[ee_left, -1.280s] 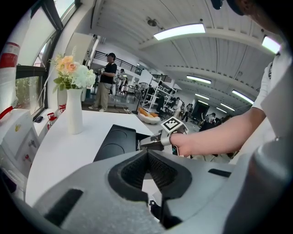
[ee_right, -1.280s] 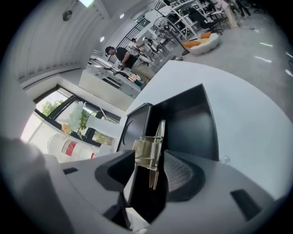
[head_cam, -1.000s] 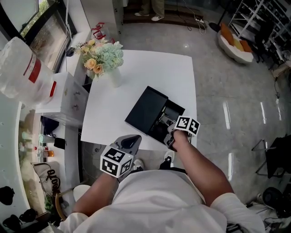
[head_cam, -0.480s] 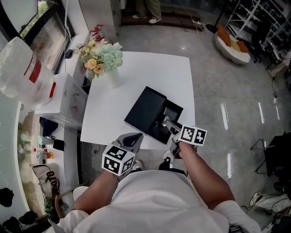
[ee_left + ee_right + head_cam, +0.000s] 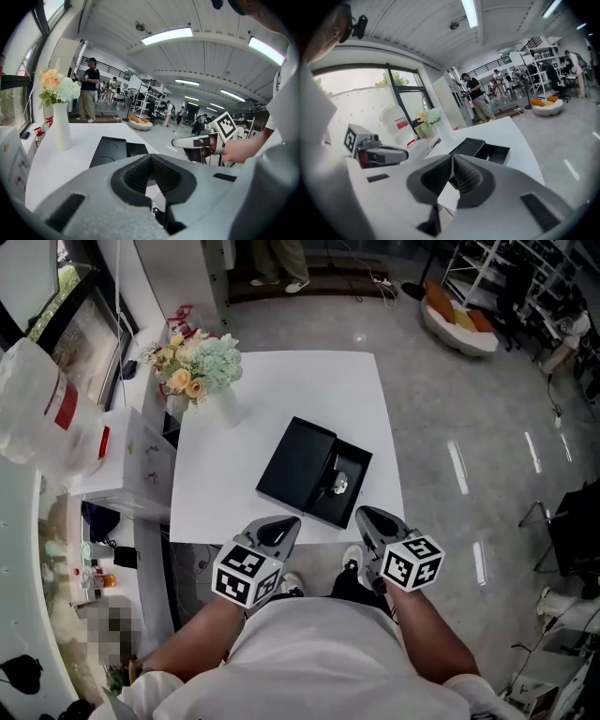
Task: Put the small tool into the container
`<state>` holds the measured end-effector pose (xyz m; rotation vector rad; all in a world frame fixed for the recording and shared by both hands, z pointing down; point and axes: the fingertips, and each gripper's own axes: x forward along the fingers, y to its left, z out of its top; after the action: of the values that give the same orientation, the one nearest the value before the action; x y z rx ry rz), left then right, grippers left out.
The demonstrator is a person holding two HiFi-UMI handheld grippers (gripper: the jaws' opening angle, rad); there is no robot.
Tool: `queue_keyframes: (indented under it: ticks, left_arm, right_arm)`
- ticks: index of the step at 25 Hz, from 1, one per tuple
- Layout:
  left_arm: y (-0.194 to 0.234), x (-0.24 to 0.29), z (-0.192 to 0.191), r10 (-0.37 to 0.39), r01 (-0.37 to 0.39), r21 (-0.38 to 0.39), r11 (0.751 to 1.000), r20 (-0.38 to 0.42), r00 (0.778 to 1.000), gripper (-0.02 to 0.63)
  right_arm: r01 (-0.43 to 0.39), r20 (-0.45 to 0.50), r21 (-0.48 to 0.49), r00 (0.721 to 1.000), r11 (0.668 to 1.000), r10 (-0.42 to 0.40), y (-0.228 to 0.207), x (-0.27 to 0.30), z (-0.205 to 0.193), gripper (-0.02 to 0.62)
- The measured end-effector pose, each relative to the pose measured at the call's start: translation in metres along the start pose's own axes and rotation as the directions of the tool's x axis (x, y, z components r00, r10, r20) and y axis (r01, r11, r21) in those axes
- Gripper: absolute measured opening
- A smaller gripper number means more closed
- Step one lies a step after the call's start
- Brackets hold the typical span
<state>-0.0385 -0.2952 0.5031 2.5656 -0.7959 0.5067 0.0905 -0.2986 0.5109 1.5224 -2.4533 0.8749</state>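
Observation:
On the white table (image 5: 281,390) lies a black box, its lid (image 5: 297,462) flat on the left and the open container (image 5: 367,465) on the right. The small metallic tool (image 5: 339,486) rests inside the container. My right gripper (image 5: 368,515) hangs above the table's near edge, back from the box; its jaws have just been closing and now meet with nothing between them (image 5: 453,158). My left gripper (image 5: 284,524) hovers beside it at the near edge, jaws together and empty (image 5: 151,157). From each gripper view the box (image 5: 112,150) (image 5: 483,149) lies ahead.
A white vase of flowers (image 5: 202,371) stands at the table's far left corner. White cabinets and a plastic bag (image 5: 37,399) sit to the left of the table. Shiny floor surrounds the right side, and people stand far off (image 5: 87,93).
My right gripper has pulled out of the container, risen and drawn back to the near edge, jaws closed and empty. The tool stays in the container. The left gripper barely lifted.

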Motion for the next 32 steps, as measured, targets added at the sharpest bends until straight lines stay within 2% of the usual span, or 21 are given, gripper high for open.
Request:
queue_keyframes:
  ticks: [4,8,12,19,24,32]
  left_arm:
    - [-0.007,-0.006,0.004,-0.011,0.011,0.019,1.000,0.011,1.000,0.008]
    - [-0.016,-0.013,0.007,-0.001,0.000,0.035,0.999,0.024,1.000,0.008]
    - [-0.023,-0.013,0.007,0.039,-0.041,0.072,0.997,0.028,0.999,0.008]
    - [-0.040,-0.010,0.007,0.083,-0.084,0.032,0.996,0.045,0.996,0.008]
    - [-0.049,-0.009,0.011,0.115,-0.115,0.004,0.993,0.072,0.991,0.008]
    - [-0.059,-0.007,0.015,0.160,-0.160,-0.001,0.987,0.088,0.983,0.008]
  right_arm:
    - [0.006,0.060,-0.030,0.998,1.000,-0.004,0.013,-0.019,0.008,0.008]
    - [-0.003,0.088,-0.110,0.996,0.994,0.013,0.025,-0.034,0.015,0.006]
    - [-0.025,0.079,-0.184,0.996,0.983,0.040,0.031,-0.041,0.020,0.006]
    - [-0.076,0.043,-0.281,0.995,0.957,0.092,0.034,-0.053,0.022,0.005]
    - [-0.108,0.037,-0.315,0.991,0.943,0.126,0.030,-0.058,0.026,0.005]
    - [-0.148,0.039,-0.293,0.985,0.945,0.166,0.021,-0.063,0.025,0.005]
